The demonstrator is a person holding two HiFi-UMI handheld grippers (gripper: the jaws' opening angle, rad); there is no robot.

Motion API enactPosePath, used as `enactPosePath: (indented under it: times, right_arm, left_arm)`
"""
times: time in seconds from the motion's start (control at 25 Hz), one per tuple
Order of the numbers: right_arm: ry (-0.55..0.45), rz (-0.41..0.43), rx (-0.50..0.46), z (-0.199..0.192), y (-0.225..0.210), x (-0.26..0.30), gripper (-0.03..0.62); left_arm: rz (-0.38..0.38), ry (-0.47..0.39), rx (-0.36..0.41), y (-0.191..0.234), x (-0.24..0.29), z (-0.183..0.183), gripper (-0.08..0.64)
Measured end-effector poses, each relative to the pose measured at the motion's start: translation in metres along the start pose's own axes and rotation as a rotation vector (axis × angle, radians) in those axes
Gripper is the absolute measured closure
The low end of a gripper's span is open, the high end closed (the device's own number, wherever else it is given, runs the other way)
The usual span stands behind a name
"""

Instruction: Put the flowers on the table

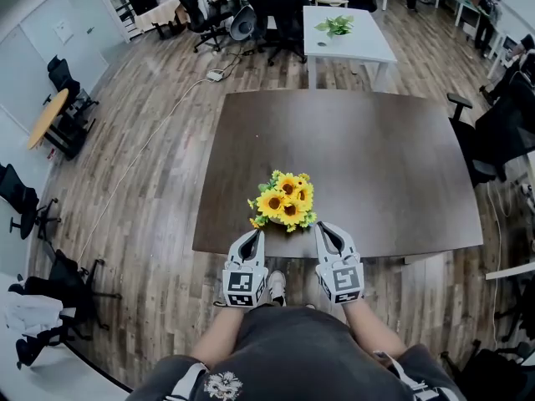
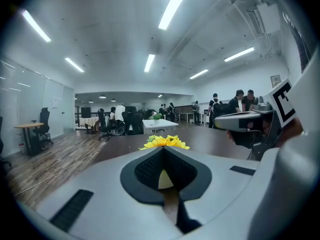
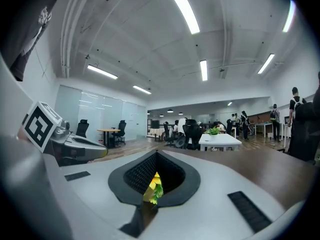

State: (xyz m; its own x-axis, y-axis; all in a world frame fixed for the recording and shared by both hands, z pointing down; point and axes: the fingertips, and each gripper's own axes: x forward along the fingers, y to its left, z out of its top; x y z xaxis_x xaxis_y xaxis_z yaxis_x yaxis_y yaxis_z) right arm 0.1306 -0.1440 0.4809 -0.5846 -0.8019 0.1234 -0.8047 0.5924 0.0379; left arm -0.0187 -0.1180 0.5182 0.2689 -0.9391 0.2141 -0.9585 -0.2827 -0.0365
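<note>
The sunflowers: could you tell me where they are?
The sunflowers sit by the table's near edge in the head view, just beyond the left tool and right tool.

Wood-plank floor (image 1: 150, 140), black office chairs (image 1: 280, 11), white table (image 1: 361, 48), ceiling strip lights (image 2: 175, 4)

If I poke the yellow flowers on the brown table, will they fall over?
They might tip: the sunflowers make a bushy top that hides whatever they stand on. They look light, so a push could slide them on the smooth dark table. They look thin and soft, so squeezing would likely crush them.
</note>
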Motion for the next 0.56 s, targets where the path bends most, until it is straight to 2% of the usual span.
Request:
enactPosePath:
  times: [0.56]
  right_arm:
    - [-0.003, 0.007, 0.016, -0.0054, 0.0092, 0.0028, 0.569]
  left_arm:
    - [0.015, 0.01, -0.004, 0.0099, -0.0068, -0.0079, 0.552]
